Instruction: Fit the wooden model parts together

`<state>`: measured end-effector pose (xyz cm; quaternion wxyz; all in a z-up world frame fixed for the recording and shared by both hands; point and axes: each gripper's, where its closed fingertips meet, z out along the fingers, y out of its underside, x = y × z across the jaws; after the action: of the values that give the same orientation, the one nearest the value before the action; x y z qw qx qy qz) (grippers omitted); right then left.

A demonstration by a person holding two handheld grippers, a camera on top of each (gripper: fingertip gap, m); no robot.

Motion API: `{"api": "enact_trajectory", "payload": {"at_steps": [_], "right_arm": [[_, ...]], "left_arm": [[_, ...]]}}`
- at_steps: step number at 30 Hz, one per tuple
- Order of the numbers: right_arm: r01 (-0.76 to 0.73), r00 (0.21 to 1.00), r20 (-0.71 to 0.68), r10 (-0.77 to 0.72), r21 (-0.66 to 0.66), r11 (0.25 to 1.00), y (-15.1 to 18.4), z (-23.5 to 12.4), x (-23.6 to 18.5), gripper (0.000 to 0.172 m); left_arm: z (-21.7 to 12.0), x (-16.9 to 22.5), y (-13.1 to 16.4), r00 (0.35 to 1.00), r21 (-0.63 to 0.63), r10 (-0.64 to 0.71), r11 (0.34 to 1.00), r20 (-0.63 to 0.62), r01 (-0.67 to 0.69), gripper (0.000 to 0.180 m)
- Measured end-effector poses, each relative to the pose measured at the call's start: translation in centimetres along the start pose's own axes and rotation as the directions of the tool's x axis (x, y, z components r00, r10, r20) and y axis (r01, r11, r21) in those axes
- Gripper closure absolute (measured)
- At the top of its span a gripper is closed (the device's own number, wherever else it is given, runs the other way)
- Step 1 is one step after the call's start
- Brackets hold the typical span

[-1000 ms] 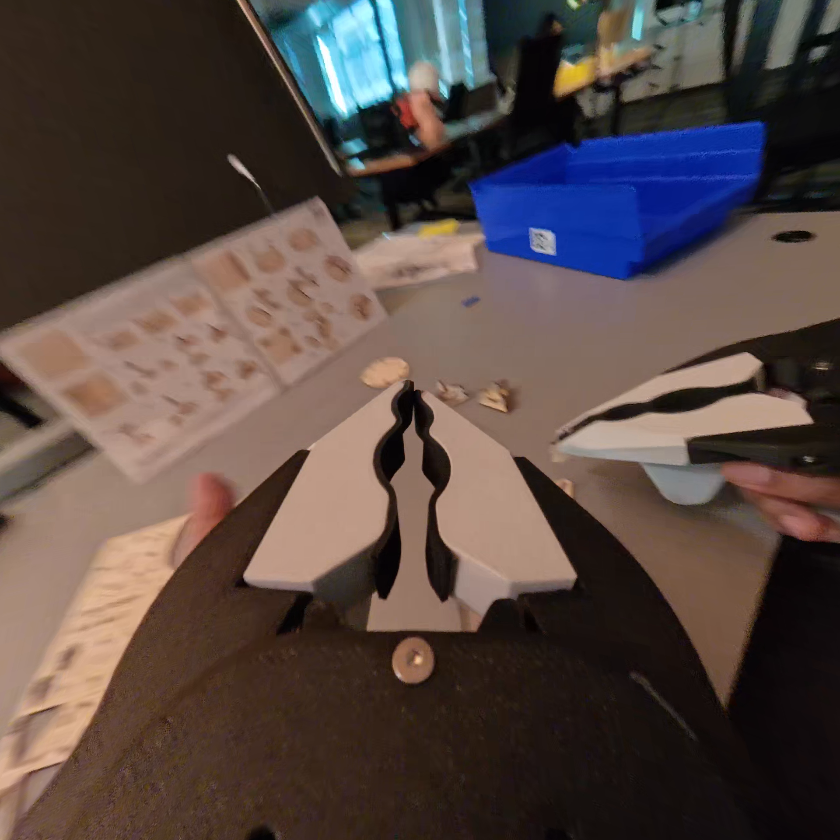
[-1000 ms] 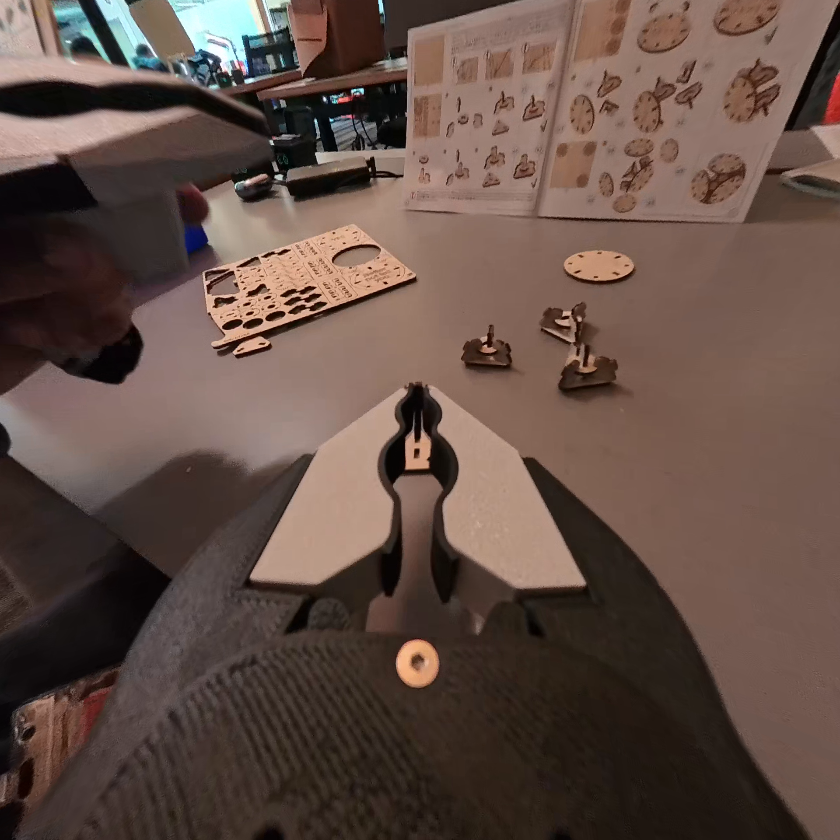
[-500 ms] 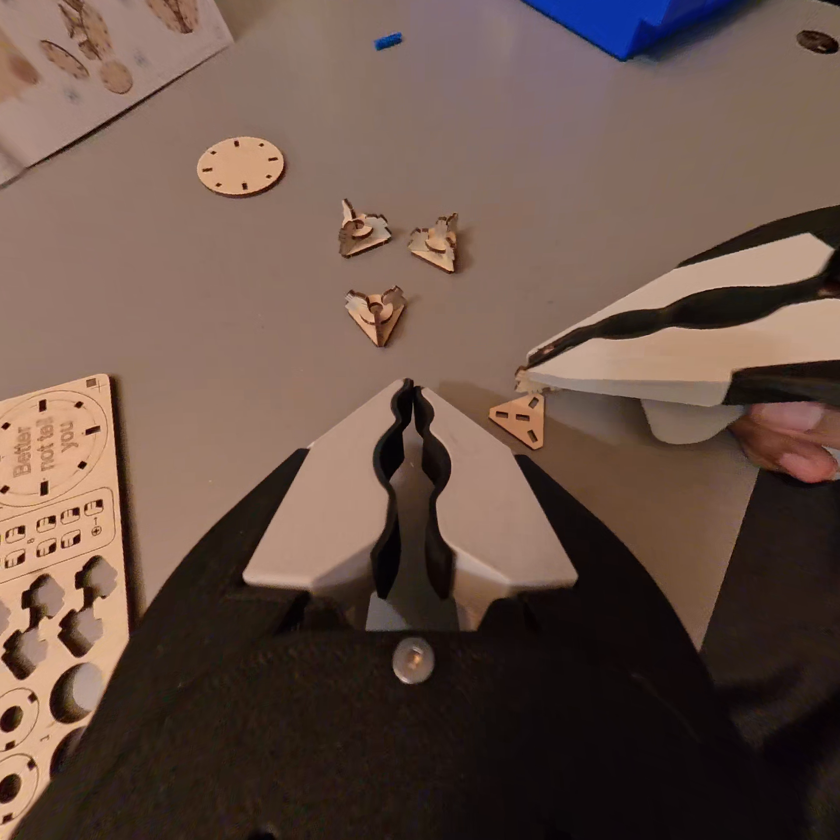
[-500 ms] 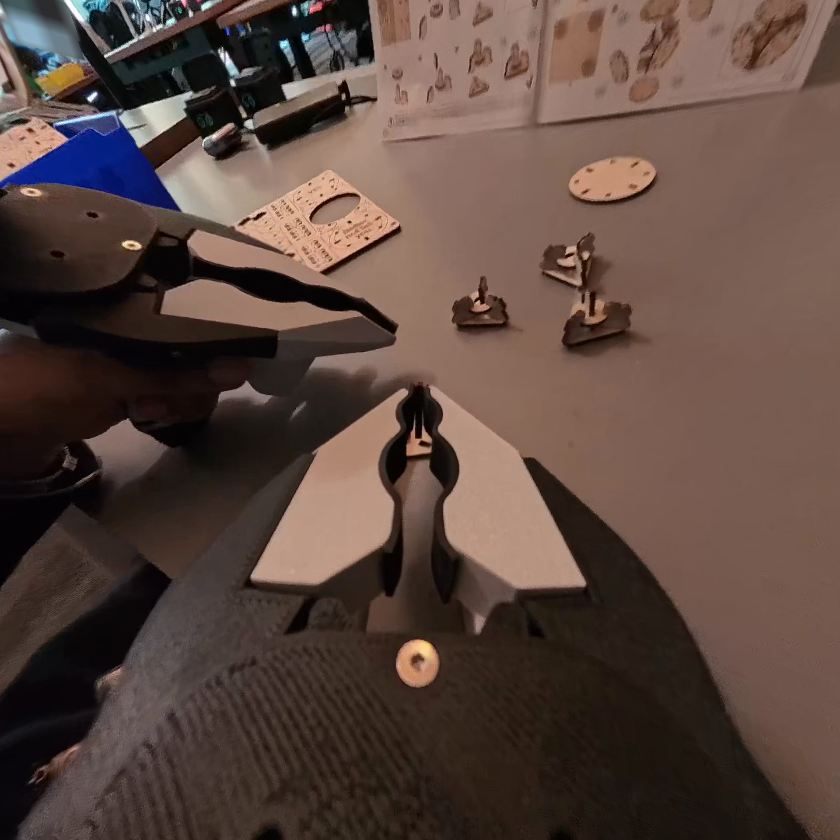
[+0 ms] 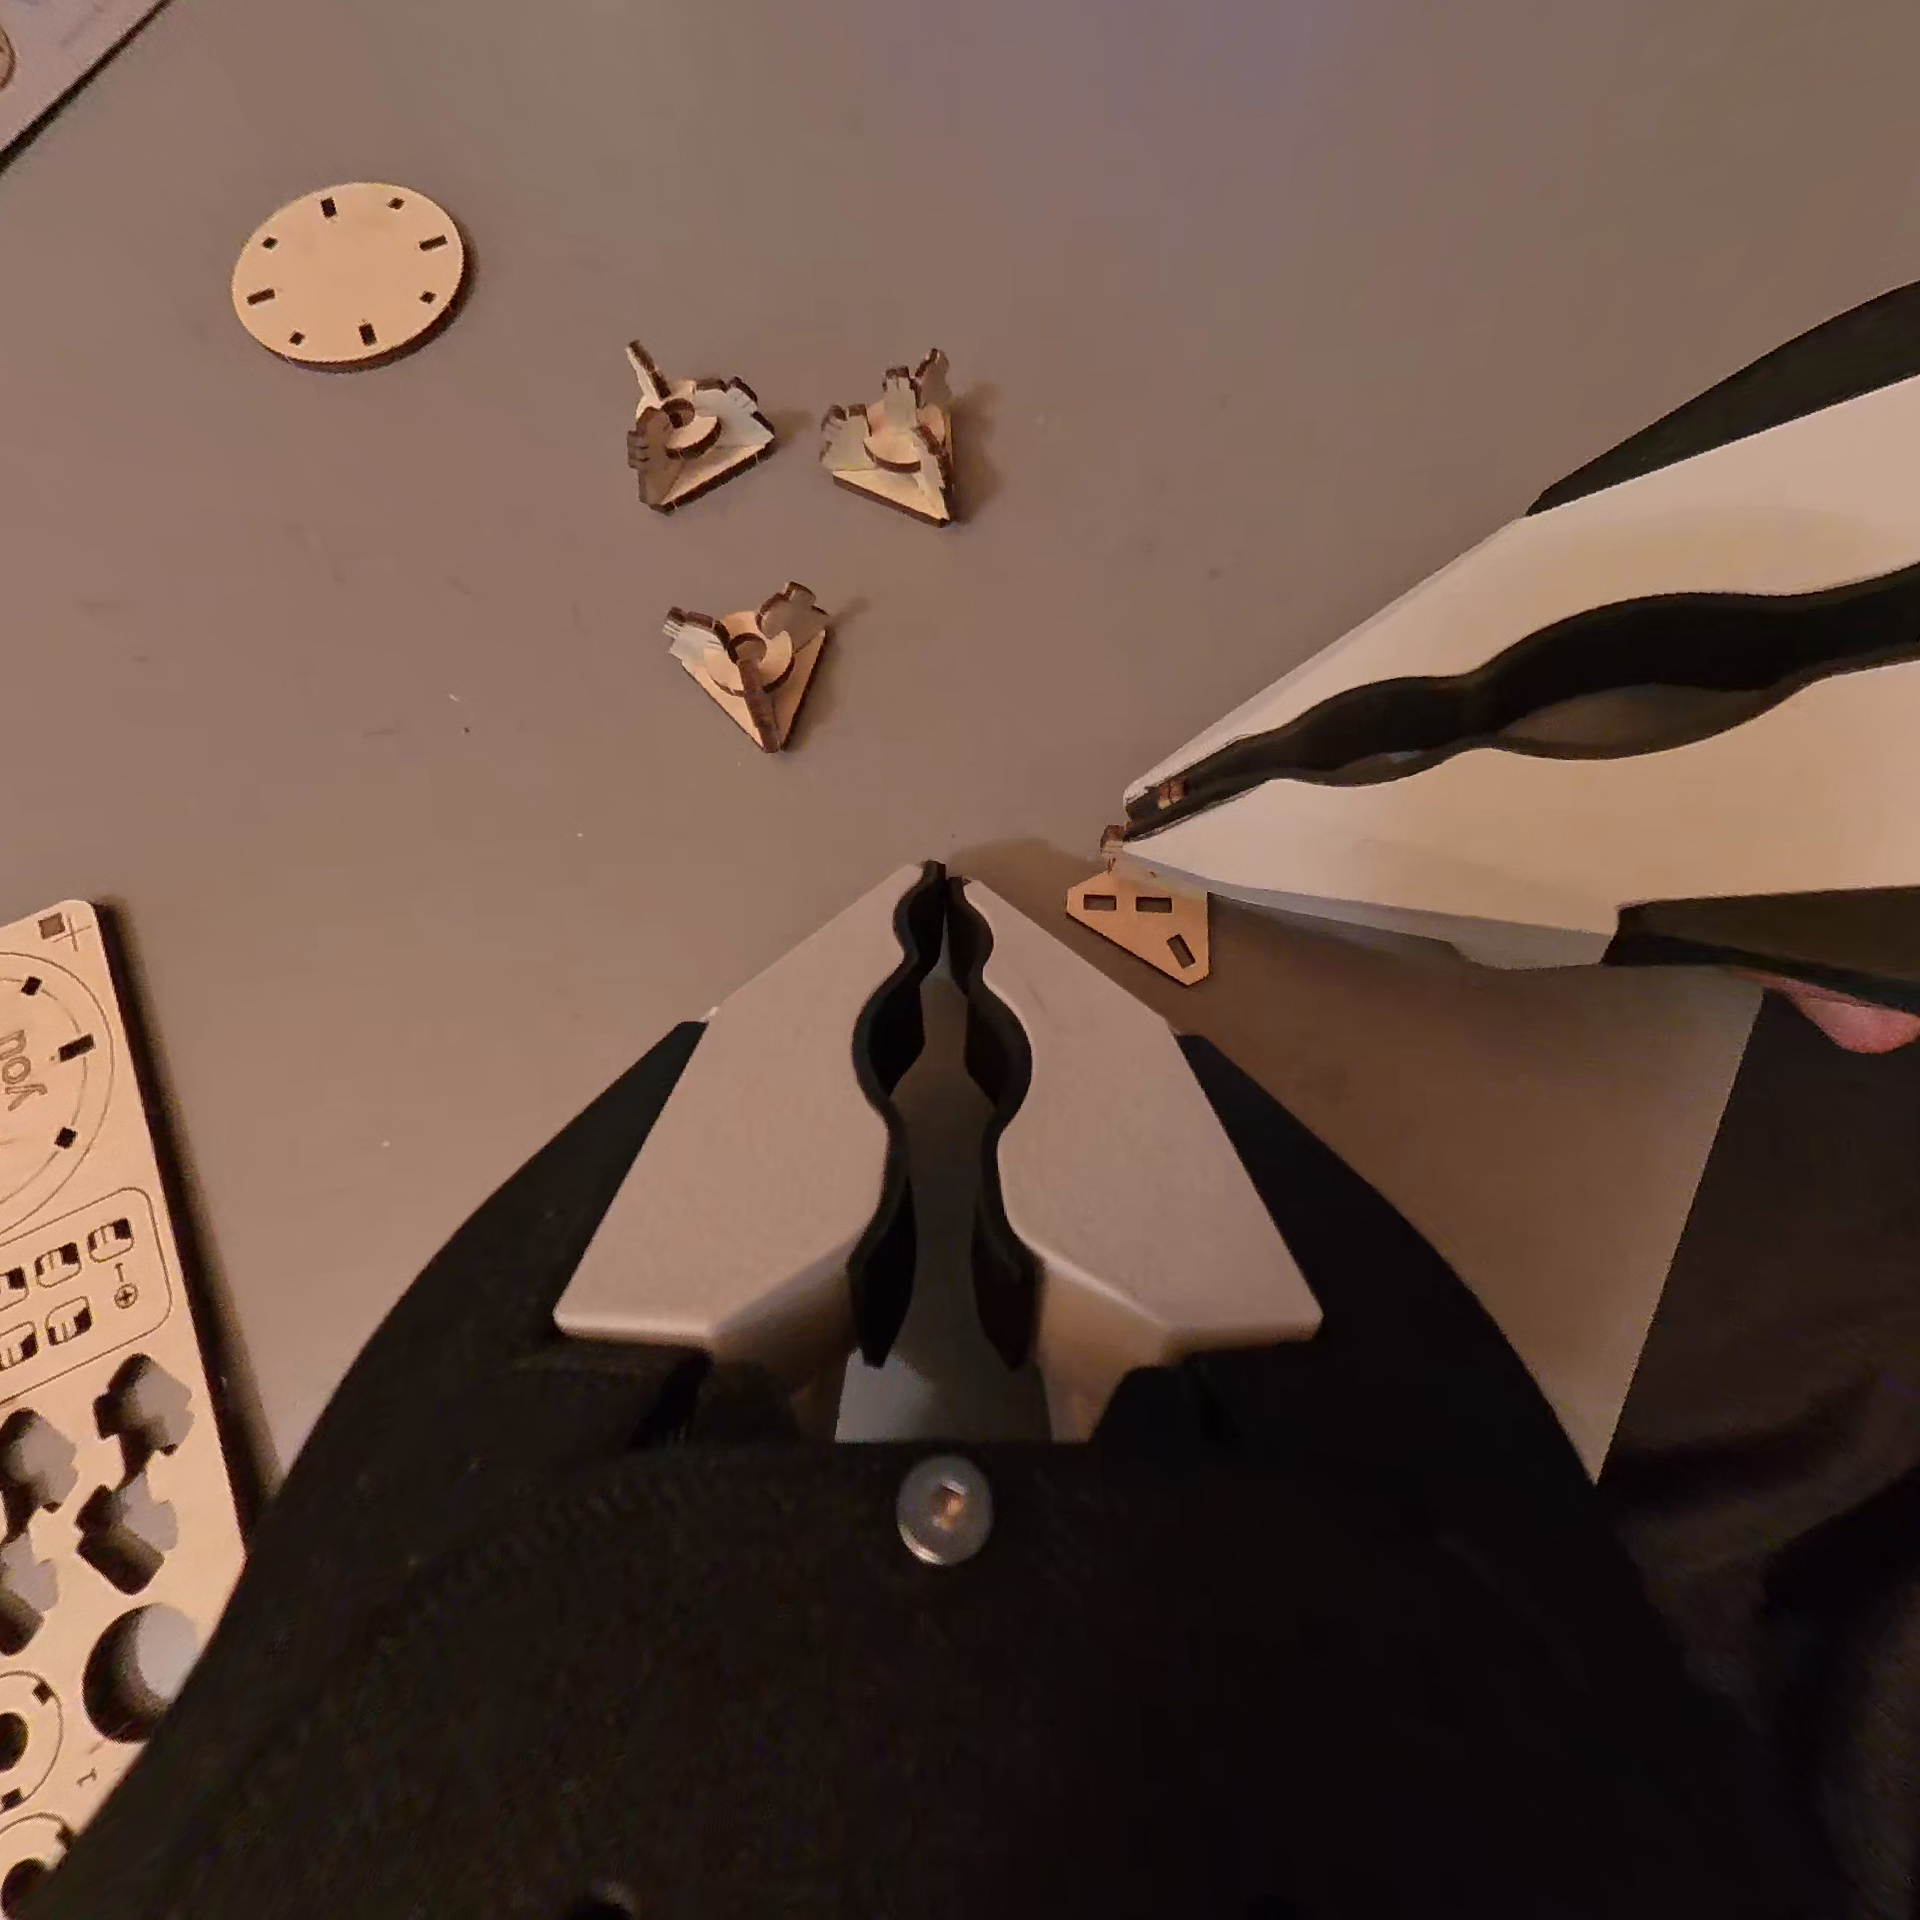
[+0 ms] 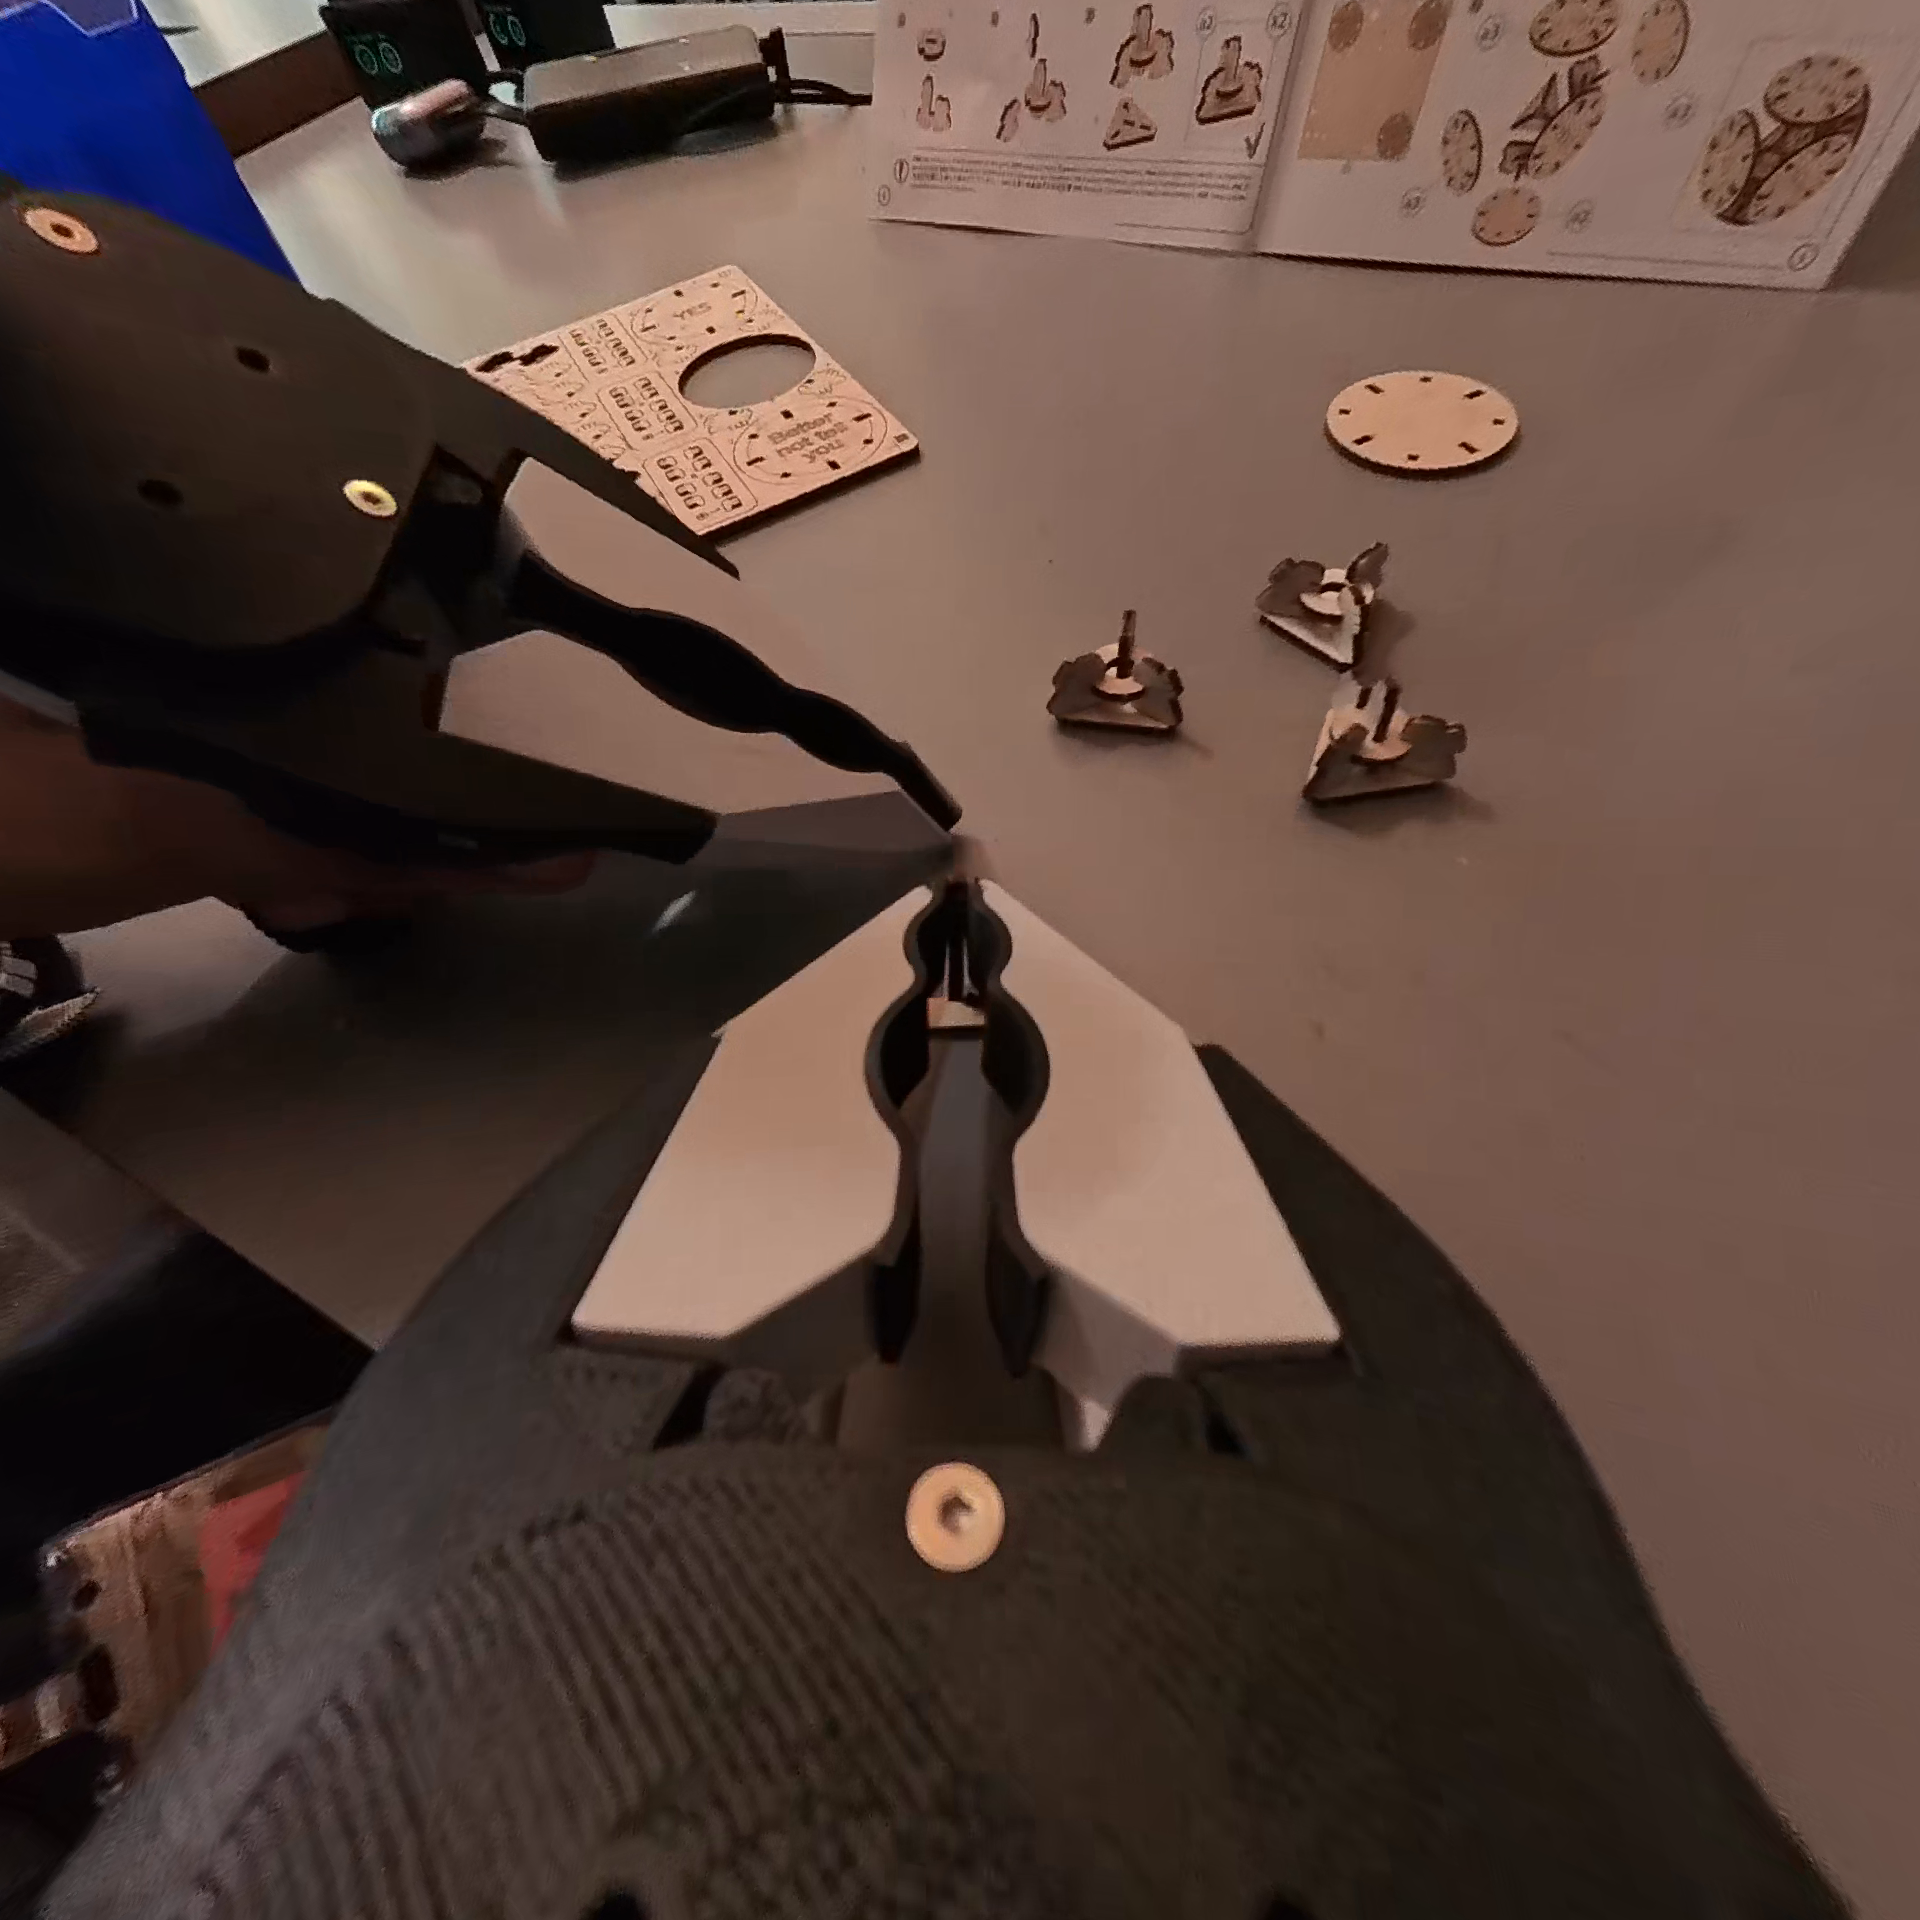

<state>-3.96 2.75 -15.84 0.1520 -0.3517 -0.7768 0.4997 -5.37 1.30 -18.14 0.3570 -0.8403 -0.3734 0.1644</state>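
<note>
Sitting together on nothing, the left gripper (image 5: 943, 883) fingers hover just beside the flat triangular wooden piece (image 5: 1148, 925) on the desk (image 5: 1247, 312). Right gripper (image 5: 1127, 821) fingers are clamped on a small wooden peg (image 5: 1166, 794) above that piece; so thin a hold could let the peg twist or slip.

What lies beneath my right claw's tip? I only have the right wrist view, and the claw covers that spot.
Observer: A flat triangular wooden plate with three slots lies on the table, partly under the right claw, which nips a small wooden piece.
Operator: Is the left claw holding anything? I see it only side-on.
Observer: No. The left claw is shut tip to tip, with nothing between.
Operator: And the wooden sheet behind it?
Observer: The wooden sheet has many shapes punched out at its near end.
</note>
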Motion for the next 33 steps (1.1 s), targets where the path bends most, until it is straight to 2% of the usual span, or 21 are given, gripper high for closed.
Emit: {"api": "enact_trajectory", "payload": {"at_steps": [14,22,26,27,30,33], "right_arm": [[0.04,0.999,-0.01,-0.041,-0.038,0.998,0.3,0.5,-0.3,0.171],[0.026,0.999,-0.02,-0.027,-0.041,0.999,0.4,0.4,-0.1,0.171],[0.091,0.994,-0.046,-0.098,-0.135,0.987,1.7,0.3,-0.2,0.165],[0.121,0.99,-0.052,-0.129,-0.135,0.983,1.8,0.1,-0.3,0.159],[0.178,0.98,-0.07,-0.185,-0.104,0.979,1.4,-0.4,-0.6,0.158],[0.162,0.983,-0.073,-0.168,-0.081,0.983,0.7,-1.0,-0.4,0.158]], "left_arm": [[0.0,-0.2,0.0,0.963,-0.016,-0.21,0.977,-0.167,0.21,0.18],[0.0,-0.2,0.1,0.976,-0.016,-0.174,0.985,-0.13,0.173,0.18],[0.1,-0.2,0.1,0.985,-0.017,-0.142,0.99,-0.1,0.141,0.179],[0.1,-0.2,0.2,0.986,-0.017,-0.138,0.99,-0.097,0.137,0.179],[0.1,-0.2,0.2,0.985,-0.017,-0.141,0.99,-0.099,0.14,0.179],[0.1,-0.2,0.2,0.982,-0.018,-0.152,0.988,-0.111,0.151,0.179]]}}
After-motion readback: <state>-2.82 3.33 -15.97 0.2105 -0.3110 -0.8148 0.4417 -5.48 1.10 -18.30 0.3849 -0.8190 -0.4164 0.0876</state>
